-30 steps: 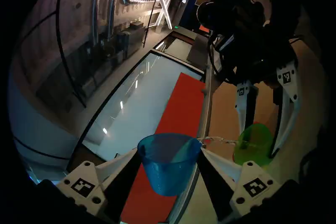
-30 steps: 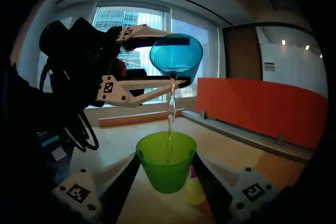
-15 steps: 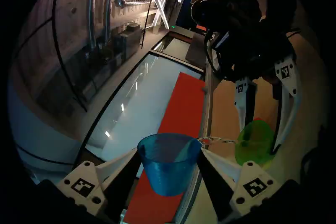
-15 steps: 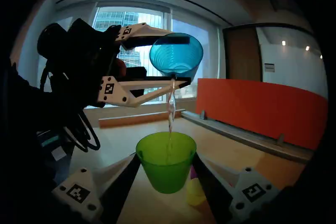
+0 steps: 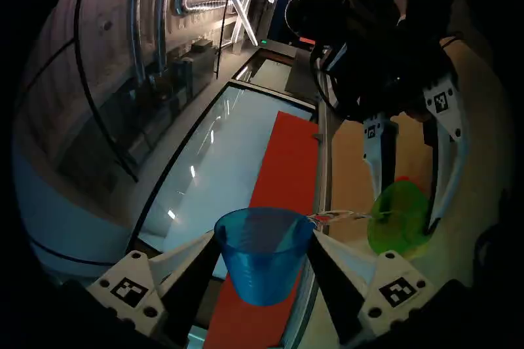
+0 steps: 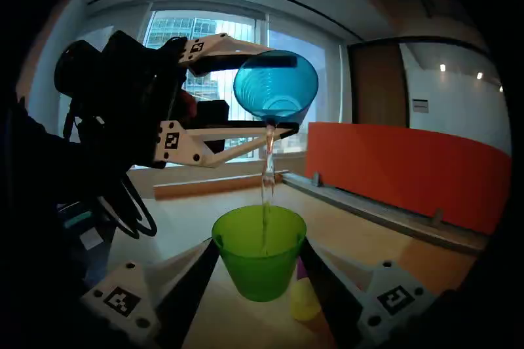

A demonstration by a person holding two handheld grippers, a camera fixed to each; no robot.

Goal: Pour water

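Observation:
My left gripper (image 5: 264, 244) is shut on a clear blue cup (image 5: 264, 254), tipped well over on its side. In the right gripper view the same blue cup (image 6: 276, 87) hangs above, mouth turned down, held by the left gripper (image 6: 272, 91). A thin stream of water (image 6: 266, 175) falls from its rim into a green cup (image 6: 260, 258). My right gripper (image 6: 260, 260) is shut on that green cup, held upright. In the left gripper view the green cup (image 5: 398, 217) sits between the right gripper's white fingers (image 5: 447, 152), with the water stream (image 5: 344, 213) reaching it.
A wooden tabletop (image 6: 354, 224) lies below the cups, edged by a grey rail (image 6: 386, 215) and an orange partition (image 6: 412, 169). A small yellow object (image 6: 304, 300) sits on the table behind the green cup. Windows (image 6: 203, 41) stand beyond. A person's dark sleeve (image 6: 39, 172) is at left.
The blue cup has tipped a little further over. Water keeps running into the green cup, which has stayed in place.

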